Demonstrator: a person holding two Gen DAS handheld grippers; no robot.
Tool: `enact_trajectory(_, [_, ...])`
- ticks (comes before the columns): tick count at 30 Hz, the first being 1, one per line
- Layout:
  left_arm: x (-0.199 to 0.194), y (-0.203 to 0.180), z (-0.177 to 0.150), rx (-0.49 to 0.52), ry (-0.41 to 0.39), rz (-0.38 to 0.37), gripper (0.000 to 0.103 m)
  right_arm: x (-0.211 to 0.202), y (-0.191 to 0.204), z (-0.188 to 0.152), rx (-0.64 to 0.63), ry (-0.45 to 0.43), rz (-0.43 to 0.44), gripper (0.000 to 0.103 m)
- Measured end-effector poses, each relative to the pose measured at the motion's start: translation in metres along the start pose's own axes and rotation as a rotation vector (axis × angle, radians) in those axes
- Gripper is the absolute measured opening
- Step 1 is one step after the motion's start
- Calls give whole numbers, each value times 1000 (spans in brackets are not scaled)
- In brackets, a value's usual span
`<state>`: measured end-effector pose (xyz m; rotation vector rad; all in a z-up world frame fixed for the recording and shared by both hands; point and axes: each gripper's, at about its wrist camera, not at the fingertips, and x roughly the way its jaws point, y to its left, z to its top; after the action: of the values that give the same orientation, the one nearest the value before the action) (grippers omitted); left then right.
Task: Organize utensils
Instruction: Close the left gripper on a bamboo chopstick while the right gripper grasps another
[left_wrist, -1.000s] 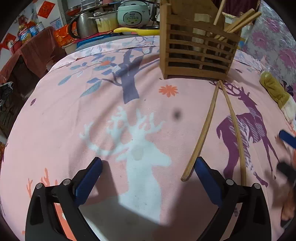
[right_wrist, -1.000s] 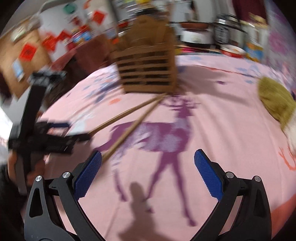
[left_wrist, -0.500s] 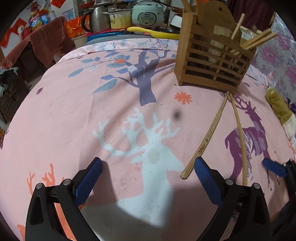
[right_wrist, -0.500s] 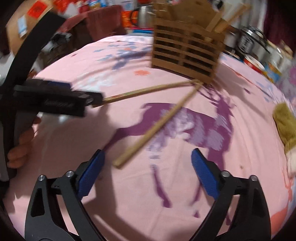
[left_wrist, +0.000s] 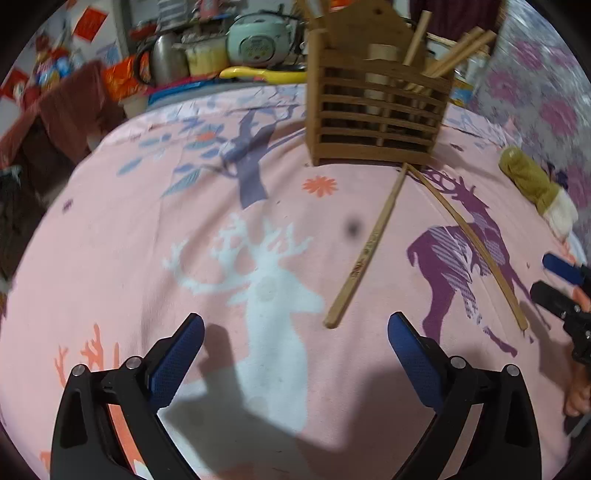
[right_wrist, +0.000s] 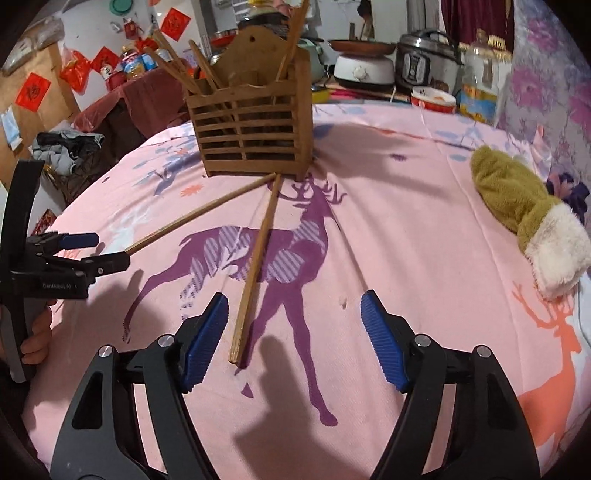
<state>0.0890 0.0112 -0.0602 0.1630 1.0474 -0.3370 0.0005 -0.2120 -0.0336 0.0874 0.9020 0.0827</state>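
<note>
Two wooden chopsticks lie on the pink deer-print cloth, fanning out from the foot of a slatted wooden utensil holder (left_wrist: 376, 107) (right_wrist: 255, 129) that holds several more sticks. The left chopstick (left_wrist: 365, 251) (right_wrist: 199, 214) ends just ahead of my left gripper (left_wrist: 295, 350), which is open and empty. The right chopstick (left_wrist: 476, 243) (right_wrist: 258, 258) ends just ahead of my right gripper (right_wrist: 293, 336), near its left finger; that gripper is open and empty. Each gripper shows at the edge of the other's view.
An olive plush mitten with a white cuff (right_wrist: 524, 218) (left_wrist: 535, 188) lies at the right on the cloth (right_wrist: 406, 221). Rice cookers, a kettle, pots and jars (right_wrist: 424, 62) crowd the far edge behind the holder. A dark red chair (left_wrist: 70, 110) stands at the far left.
Both grippers have moved in toward the near ends of the chopsticks. The right gripper swung round from the left; its chopstick end now lies by its left finger. Both stay open.
</note>
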Motion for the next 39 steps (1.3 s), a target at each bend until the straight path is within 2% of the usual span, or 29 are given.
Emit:
enact_trajectory(2, [0,-7,-1,31,-7,-2,93,1,3,1,-6,-1,6,72])
enact_trajectory(3, [1,-8,0,37,-4,-7,84,1,4,1,-7,-4,9,72])
enact_trajectory(5, [7,-10,0,48,19,-28,73,0,6,1,-13,-7,14,72])
enact_trajectory(10, [6,-12,0,64,-2,-39,50,-1,8,0,-18,-9,18,72])
enact_trajectory(14, [1,-23,-5,100,-11,-53,15,0,7,-1,-9,-6,29,67])
enact_trajectory(15, [-1,-25,-8,104,-11,-56,11,0,6,-2,-2,-2,37,65])
enact_trajectory(18, [-7,-30,-17,121,-12,-56,10,0,8,-6,0,14,56,60])
enact_trajectory(22, [-9,-27,-20,109,-11,-69,11,0,18,-13,-36,27,64,60])
enact_trajectory(25, [-8,-26,-19,102,-14,-68,19,-2,22,-14,-53,22,65,59])
enact_trajectory(27, [-7,-26,-18,99,-17,-62,32,-1,22,-14,-53,27,67,54])
enact_trajectory(31, [-4,-27,-14,103,-25,-50,34,1,23,-15,-54,43,73,42])
enact_trajectory(32, [-3,-28,-13,109,-27,-44,33,2,23,-16,-57,47,73,35])
enact_trajectory(33, [-4,-29,-14,115,-30,-40,28,3,25,-16,-63,57,73,24])
enact_trajectory(35, [-5,-31,-16,129,-33,-44,12,8,27,-17,-73,83,78,10])
enact_trajectory(36, [-6,-34,-17,141,-33,-43,8,9,27,-18,-74,95,79,9])
enact_trajectory(39, [-10,-37,-23,160,-33,-32,7,9,26,-20,-70,104,78,9])
